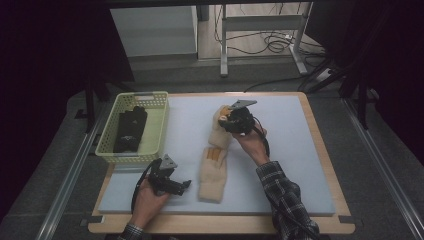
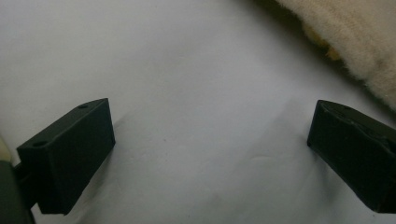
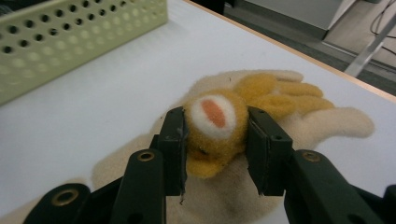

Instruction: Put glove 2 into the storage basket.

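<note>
Glove point(image 1: 214, 165) lengthwise, fingers away

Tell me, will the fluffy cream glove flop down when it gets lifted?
Probably yes. The cream glove looks soft and fuzzy, and its yellow part bulges between the right hand-held gripper pads, so it squashes easily. It likely droops and weighs little. Its fuzz should grip, not slip.

Fuzzy cream fleece glove point(image 3: 322, 123), matt plastic basket point(image 3: 70, 42), smooth mat point(image 1: 280, 165)

Grey mat point(image 1: 280, 150), basket point(image 1: 157, 120), cream gloves point(image 1: 212, 172)
</note>
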### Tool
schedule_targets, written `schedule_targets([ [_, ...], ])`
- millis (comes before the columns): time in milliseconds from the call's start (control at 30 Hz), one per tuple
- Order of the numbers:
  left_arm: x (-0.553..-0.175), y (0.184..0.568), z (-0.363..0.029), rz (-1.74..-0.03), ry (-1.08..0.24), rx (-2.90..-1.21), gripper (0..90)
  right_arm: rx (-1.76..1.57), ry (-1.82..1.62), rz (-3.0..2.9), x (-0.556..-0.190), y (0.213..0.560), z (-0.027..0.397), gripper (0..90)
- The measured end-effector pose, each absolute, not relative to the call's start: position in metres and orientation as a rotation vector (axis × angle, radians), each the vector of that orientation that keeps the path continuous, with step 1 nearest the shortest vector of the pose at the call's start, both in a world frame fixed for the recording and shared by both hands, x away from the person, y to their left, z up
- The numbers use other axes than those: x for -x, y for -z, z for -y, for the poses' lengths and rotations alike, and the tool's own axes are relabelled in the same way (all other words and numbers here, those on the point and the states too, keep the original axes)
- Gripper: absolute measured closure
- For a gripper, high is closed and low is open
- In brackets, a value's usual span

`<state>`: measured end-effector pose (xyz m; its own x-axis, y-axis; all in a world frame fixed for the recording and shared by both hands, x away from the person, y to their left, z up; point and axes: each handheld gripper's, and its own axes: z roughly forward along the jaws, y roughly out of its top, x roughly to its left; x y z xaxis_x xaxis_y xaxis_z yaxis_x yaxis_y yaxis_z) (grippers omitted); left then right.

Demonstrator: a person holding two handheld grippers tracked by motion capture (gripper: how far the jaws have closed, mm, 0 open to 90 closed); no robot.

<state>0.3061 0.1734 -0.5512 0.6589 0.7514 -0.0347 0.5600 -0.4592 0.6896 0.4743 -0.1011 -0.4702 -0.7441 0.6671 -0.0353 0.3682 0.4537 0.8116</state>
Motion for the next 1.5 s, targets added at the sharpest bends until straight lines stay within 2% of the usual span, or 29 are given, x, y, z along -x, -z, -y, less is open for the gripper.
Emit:
schedule_targets([
  [467, -0.306, 0.551, -0.173, -1.012, -0.360, -2.186, 0.7, -0.820, -1.307, -2.376, -0.432, 0.441, 0.117, 60.5],
  [967, -0.306, 0.551, -0.173, -1.017, -0.358, -2.179, 0.7, -0.731, -1.378, -2.546, -0.356, 0.432, 0.110, 60.3],
  [1067, -0.306, 0.551, -0.173, -1.017, -0.359, -2.177, 0.7, -0.694, -1.364, -2.612, -0.339, 0.446, 0.097, 60.0],
  [1300, -0.306, 0.552, -0.173, -1.016, -0.363, -2.176, 0.7, -0.674, -1.190, -2.639, -0.335, 0.491, 0.085, 58.6],
  [1333, -0.306, 0.552, -0.173, -1.018, -0.361, -2.176, 0.7, -0.691, -1.187, -2.655, -0.336, 0.501, 0.086, 56.8],
  [1433, -0.306, 0.552, -0.173, -1.016, -0.361, -2.179, 0.7, -0.705, -1.212, -2.654, -0.335, 0.507, 0.086, 54.8],
  [1467, -0.306, 0.551, -0.173, -1.016, -0.361, -2.180, 0.7, -0.714, -1.220, -2.648, -0.333, 0.509, 0.087, 50.3],
  [1500, -0.306, 0.551, -0.173, -1.016, -0.361, -2.180, 0.7, -0.714, -1.220, -2.648, -0.333, 0.509, 0.087, 50.3],
])
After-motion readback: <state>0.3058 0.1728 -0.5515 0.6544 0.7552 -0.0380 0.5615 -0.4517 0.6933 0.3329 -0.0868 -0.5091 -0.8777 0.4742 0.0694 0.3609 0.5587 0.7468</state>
